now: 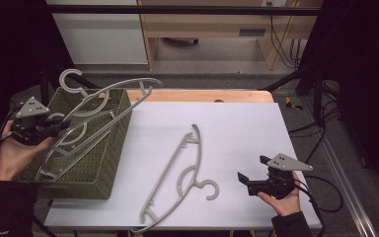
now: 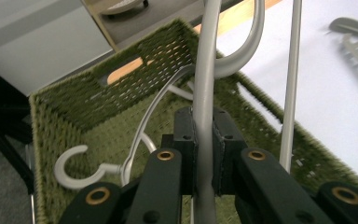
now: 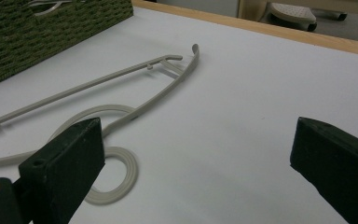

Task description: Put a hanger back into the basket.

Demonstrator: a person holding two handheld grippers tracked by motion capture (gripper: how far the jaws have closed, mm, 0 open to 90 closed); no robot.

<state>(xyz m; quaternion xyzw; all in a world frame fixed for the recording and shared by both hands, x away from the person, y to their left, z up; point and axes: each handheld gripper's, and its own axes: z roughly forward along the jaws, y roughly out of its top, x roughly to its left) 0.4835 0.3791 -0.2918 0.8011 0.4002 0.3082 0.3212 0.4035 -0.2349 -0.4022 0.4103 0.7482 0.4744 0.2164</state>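
Gripping a grey plastic hanger (image 1: 98, 106) by one thin arm, the left gripper (image 1: 54, 127) is holding it tilted over the green woven basket (image 1: 109, 165) at the table's (image 1: 246, 128) left edge, its jaws pressed together on the rod, as the left gripper view makes plain. The hanger's hook (image 1: 69, 79) is sticking up past the basket's far rim while its lower end is dipping inside, where another hanger (image 2: 81, 170) is already lying. A second grey hanger (image 1: 180, 180) is lying flat near the table's front edge, its hook pointing toward the right gripper (image 1: 250, 173), whose jaws are standing wide apart over the bare surface with nothing between them. Judging by its slender frame, the hanger is likely light and fairly stiff yet springy and smooth, so a grip near the hook's base or mid-arm is probably steadiest; a hold far out on an arm is letting it swing and snag the basket's rim.
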